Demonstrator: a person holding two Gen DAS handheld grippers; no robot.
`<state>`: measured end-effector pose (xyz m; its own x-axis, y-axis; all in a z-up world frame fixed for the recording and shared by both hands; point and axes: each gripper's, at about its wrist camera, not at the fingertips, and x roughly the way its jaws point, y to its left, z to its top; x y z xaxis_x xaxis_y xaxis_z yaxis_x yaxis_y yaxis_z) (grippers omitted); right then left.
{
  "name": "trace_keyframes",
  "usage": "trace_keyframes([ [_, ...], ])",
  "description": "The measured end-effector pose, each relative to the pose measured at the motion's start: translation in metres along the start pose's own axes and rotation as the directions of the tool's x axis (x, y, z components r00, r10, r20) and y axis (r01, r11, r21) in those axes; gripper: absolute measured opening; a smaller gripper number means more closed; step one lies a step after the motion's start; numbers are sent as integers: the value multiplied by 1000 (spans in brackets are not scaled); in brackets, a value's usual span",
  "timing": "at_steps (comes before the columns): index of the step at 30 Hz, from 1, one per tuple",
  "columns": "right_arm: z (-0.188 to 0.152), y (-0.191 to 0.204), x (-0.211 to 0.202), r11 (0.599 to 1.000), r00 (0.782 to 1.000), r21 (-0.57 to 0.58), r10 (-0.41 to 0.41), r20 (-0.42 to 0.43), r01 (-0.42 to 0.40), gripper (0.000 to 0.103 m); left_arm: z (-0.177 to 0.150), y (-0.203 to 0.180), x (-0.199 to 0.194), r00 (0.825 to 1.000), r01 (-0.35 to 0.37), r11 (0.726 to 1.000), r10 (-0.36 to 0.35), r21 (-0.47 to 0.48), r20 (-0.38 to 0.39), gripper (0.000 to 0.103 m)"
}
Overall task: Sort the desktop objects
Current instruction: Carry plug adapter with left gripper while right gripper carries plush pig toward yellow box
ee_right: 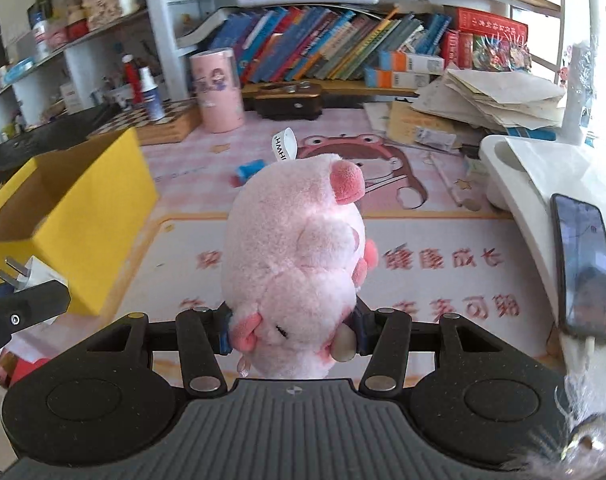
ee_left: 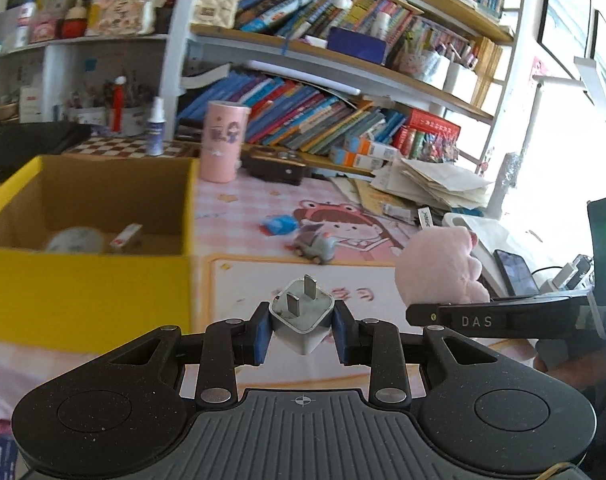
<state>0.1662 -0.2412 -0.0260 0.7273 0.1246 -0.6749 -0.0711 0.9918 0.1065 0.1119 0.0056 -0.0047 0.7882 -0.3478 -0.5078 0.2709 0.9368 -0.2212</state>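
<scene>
Blurred round white item (ee_left: 76, 239) in yellow box (ee_left: 87, 292), unidentifiable; phone (ee_right: 585, 264) screen unreadable; right gripper (ee_right: 293, 330) pads hidden behind pink plush (ee_right: 295, 256).

A child's study corner at home: crowded bookshelves (ee_right: 343, 52) of bright schoolbooks stand behind a worktop (ee_right: 207, 152) with a pink cartoon mat (ee_right: 443, 264), a pink tumbler (ee_right: 217, 88) and heaped papers (ee_right: 495, 96).
</scene>
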Motion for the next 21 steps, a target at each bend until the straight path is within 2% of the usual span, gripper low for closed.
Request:
trace_keyframes([
  [11,-46,86,-32,996,996,-31,82,-33,-83,49,-26,56,-72,996,-86,996,86,-36,-21,30],
  [21,-74,155,-50,975,981,-110,184,-67,-191,49,-45,86,-116,988,-151,987,150,-52,-31,30],
])
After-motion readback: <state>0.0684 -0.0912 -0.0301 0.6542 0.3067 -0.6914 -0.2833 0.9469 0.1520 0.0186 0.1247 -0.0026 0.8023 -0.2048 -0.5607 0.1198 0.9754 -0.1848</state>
